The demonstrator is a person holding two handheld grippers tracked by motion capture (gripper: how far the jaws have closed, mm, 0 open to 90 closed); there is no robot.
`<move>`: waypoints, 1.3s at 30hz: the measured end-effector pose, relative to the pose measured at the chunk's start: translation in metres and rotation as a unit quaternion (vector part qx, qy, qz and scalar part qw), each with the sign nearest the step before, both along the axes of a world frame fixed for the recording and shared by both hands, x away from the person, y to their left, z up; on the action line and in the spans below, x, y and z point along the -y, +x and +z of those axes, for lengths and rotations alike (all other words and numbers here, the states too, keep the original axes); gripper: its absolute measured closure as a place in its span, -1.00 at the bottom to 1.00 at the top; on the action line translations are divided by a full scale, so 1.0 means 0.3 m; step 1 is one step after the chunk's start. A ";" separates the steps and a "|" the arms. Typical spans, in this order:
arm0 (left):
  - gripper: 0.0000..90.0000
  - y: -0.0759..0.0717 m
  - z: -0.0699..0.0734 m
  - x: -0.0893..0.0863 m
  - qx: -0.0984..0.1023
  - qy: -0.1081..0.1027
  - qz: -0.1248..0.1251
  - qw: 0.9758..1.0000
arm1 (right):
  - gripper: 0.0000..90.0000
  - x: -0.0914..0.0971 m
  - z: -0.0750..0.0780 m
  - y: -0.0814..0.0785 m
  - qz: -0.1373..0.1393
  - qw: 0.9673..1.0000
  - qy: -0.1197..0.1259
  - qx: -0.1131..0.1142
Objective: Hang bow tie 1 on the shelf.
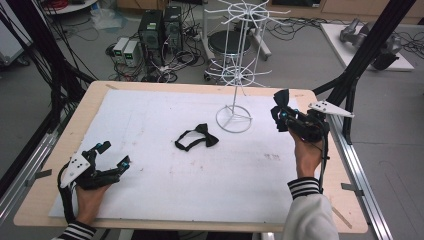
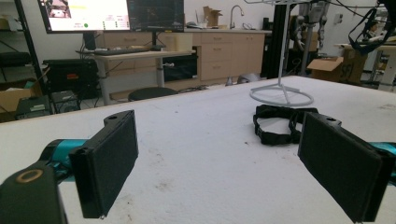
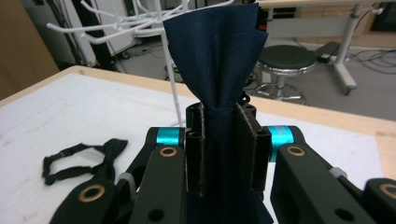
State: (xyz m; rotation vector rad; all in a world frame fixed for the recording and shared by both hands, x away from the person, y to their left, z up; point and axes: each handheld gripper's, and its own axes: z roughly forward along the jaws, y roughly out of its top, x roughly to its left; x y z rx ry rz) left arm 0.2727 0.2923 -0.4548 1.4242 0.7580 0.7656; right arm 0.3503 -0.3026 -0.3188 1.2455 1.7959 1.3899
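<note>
The dark blue bow tie [image 3: 219,60] is pinched at its knot between the right gripper [image 1: 289,119]'s jaws, held upright above the worktop [image 1: 150,210]'s far right edge, near the white wire rack [image 1: 236,75]; likely the step is hanging it, so lead the strap onto a prong; a second black bow tie [image 1: 197,137] lies mid-worktop; the left gripper [image 1: 111,157] rests with jaws spread at the near left corner.
</note>
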 end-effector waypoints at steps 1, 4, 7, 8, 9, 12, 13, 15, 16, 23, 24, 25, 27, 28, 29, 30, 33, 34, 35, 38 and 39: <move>-0.72 0.000 0.000 0.000 0.000 -0.001 0.000 1.000 | 0.67 0.001 0.005 0.007 0.000 1.000 0.001 0.001; -0.72 0.000 0.000 0.000 0.000 -0.001 0.000 1.000 | 0.67 0.001 0.026 0.024 -0.008 1.000 0.004 0.010; -0.72 0.000 0.000 -0.002 -0.001 0.000 0.000 1.000 | 0.67 -0.006 0.048 0.042 -0.017 1.000 0.002 0.015; -0.72 0.000 0.000 -0.001 -0.001 -0.001 0.000 1.000 | 0.67 -0.008 0.052 0.049 -0.020 1.000 0.003 0.017; -0.72 0.000 0.000 -0.001 -0.001 0.000 0.000 1.000 | 0.67 -0.010 0.055 0.057 -0.020 1.000 0.001 0.016; -0.72 0.000 0.000 -0.001 0.000 0.000 -0.001 1.000 | 0.67 -0.016 0.065 0.076 -0.022 1.000 0.003 0.020; -0.72 0.001 0.000 -0.001 0.000 -0.001 -0.001 1.000 | 0.67 -0.018 0.070 0.081 -0.022 1.000 0.005 0.021; -0.72 0.000 0.000 -0.001 0.000 0.000 -0.001 1.000 | 0.67 -0.024 0.079 0.090 -0.022 0.999 0.005 0.029; -0.72 0.000 0.000 -0.001 0.000 -0.001 -0.001 1.000 | 0.67 -0.030 0.087 0.098 -0.021 0.999 0.005 0.030; -0.72 0.000 0.000 0.001 0.001 0.000 0.000 1.000 | 0.67 -0.056 0.108 0.121 -0.024 0.999 -0.002 0.037; -0.72 -0.001 0.000 0.001 0.001 0.001 0.000 1.000 | 0.67 -0.061 0.111 0.126 -0.025 0.999 -0.005 0.037; -0.72 -0.001 0.000 0.001 0.001 0.001 0.000 1.000 | 0.67 -0.067 0.112 0.128 -0.027 0.999 -0.006 0.037; -0.72 -0.001 0.000 0.001 0.001 0.001 0.000 1.000 | 0.67 -0.079 0.114 0.137 -0.027 0.999 -0.004 0.040; -0.72 -0.001 0.000 0.000 0.001 0.001 0.000 1.000 | 0.67 -0.079 0.114 0.137 -0.027 0.999 -0.004 0.040; -0.72 -0.001 0.000 0.000 0.001 0.001 0.000 1.000 | 0.67 -0.083 0.114 0.138 -0.026 0.999 -0.004 0.038; -0.72 -0.001 0.000 0.001 0.001 0.001 0.000 1.000 | 0.67 -0.086 0.115 0.141 -0.025 0.999 -0.003 0.041; -0.72 -0.001 0.000 0.000 0.001 0.000 0.000 1.000 | 0.67 -0.097 0.122 0.144 -0.023 0.999 -0.002 0.042; -0.72 -0.001 0.000 0.000 0.001 0.001 0.000 1.000 | 0.67 -0.100 0.124 0.144 -0.021 0.999 -0.002 0.044; -0.72 -0.001 0.000 0.000 0.001 0.001 0.000 1.000 | 0.67 -0.104 0.126 0.145 -0.020 0.999 -0.002 0.043; -0.72 -0.001 0.000 0.001 0.001 0.001 0.000 1.000 | 0.67 -0.119 0.136 0.143 -0.014 0.999 0.000 0.043; -0.72 -0.001 0.000 0.000 0.001 0.001 0.000 1.000 | 0.67 -0.119 0.136 0.143 -0.014 0.999 0.000 0.043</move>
